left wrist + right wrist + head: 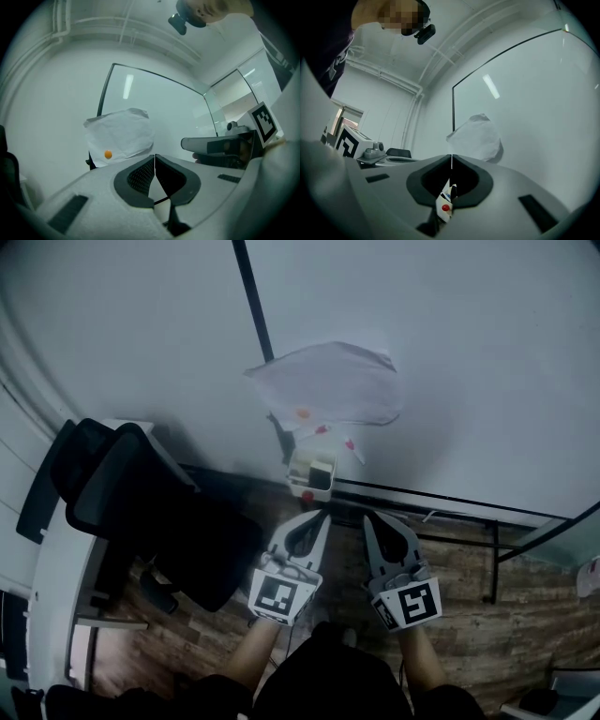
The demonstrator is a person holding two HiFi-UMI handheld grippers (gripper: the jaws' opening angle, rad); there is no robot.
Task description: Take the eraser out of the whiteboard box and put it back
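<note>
A small white whiteboard box (311, 473) hangs at the whiteboard's lower edge, under a crumpled white paper (328, 385). It has a red dot on its front; the eraser cannot be made out. My left gripper (320, 516) is shut and empty, its tips just below the box. My right gripper (367, 518) is beside it on the right, also shut with nothing held. In the right gripper view the box (445, 206) shows through the gap behind the closed tips (451, 157). The left gripper view shows closed tips (154, 157) aimed toward the paper (120, 133).
A black office chair (131, 498) stands at the left beside a white desk edge (52, 606). The whiteboard (450, 362) fills the upper view, with its black frame (253, 301). An orange magnet (108, 154) pins the paper. The floor below is wood-patterned (506, 624).
</note>
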